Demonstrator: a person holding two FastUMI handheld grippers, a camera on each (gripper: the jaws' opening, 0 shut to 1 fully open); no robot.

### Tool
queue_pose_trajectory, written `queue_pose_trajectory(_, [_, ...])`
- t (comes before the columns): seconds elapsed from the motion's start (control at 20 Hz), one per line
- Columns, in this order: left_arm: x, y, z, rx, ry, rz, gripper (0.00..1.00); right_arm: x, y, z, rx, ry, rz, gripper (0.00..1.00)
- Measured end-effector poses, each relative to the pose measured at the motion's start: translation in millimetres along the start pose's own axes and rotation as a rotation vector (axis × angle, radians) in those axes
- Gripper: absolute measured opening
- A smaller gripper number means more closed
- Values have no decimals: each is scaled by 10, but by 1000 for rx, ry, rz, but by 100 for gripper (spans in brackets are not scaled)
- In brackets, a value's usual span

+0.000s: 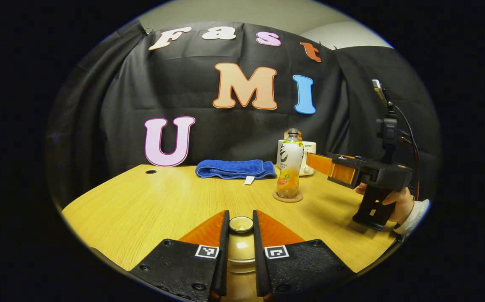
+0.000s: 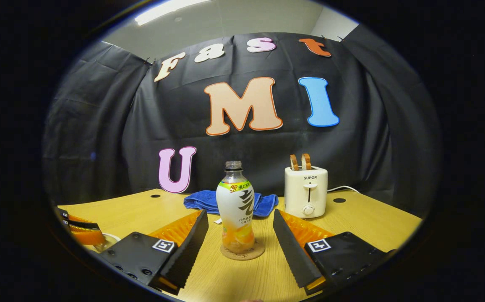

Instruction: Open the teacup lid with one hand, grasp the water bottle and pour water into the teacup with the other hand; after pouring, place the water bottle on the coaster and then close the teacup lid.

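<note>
So the water bottle (image 2: pixel 235 208) is standing upright on its round coaster (image 2: pixel 242 253) out on the tabletop (image 1: pixel 142 205), cap end straight up, cap apparently off. From the right gripper view it sits dead ahead of our right claw (image 2: pixel 240 239), centred in the gap between the two fingers, which are spread wide and not touching it. We can also see that claw from the left gripper view, just to the bottle's right with a hand (image 1: pixel 400 203) on the grip.

The teacup lid (image 1: pixel 241 224) is right at our left claw (image 1: pixel 241 235): both fingers are pressed in on the knob, with the teacup body below them.

Since the bottle is already on the coaster and our right claw has let go, we'd guess pouring is done and the lid going back on is what's left. The left hand is obviously the one for that.

Further back: a blue towel (image 1: pixel 235 168) and a white toaster (image 2: pixel 306 191) against the wall.
</note>
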State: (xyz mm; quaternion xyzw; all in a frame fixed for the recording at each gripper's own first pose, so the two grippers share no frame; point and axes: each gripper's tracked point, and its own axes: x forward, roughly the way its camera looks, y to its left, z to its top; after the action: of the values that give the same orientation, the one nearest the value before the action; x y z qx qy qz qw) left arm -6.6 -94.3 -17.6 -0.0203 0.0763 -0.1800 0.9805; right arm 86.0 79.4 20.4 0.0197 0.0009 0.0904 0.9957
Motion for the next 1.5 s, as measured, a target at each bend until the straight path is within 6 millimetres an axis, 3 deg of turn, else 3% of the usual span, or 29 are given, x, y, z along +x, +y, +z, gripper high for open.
queue_pose_trajectory(0.25, [27, -25, -48, 14, 10, 7, 26, -127, 30, 44, 10, -6, 15, 98])
queue_pose_trajectory(0.45, [17, -39, -21, 19, -8, 12, 32, -256, 54, 63, 4, -11, 24, 98])
queue_pose_trajectory(0.6, [-29, 25, 46, 20, -31, 47, 67, -403, 69, 68, 8, -6, 23, 98])
queue_pose_trajectory(0.8, [-106, 50, 157, 30, -83, 83, 88, -702, 65, 11, -28, -7, -6, 98])
queue_pose_trajectory(1.1, [-216, -44, 145, 43, -122, 90, 88, -1073, 58, -217, -13, 41, -49, 96])
queue_pose_trajectory(1.35, [-247, -52, 141, 75, -140, 106, 88, -1174, -75, -362, 26, 77, -97, 98])
queue_pose_trajectory(1.5, [-255, -25, 169, 67, -146, 119, 88, -1207, -84, -333, 18, 65, -106, 98])
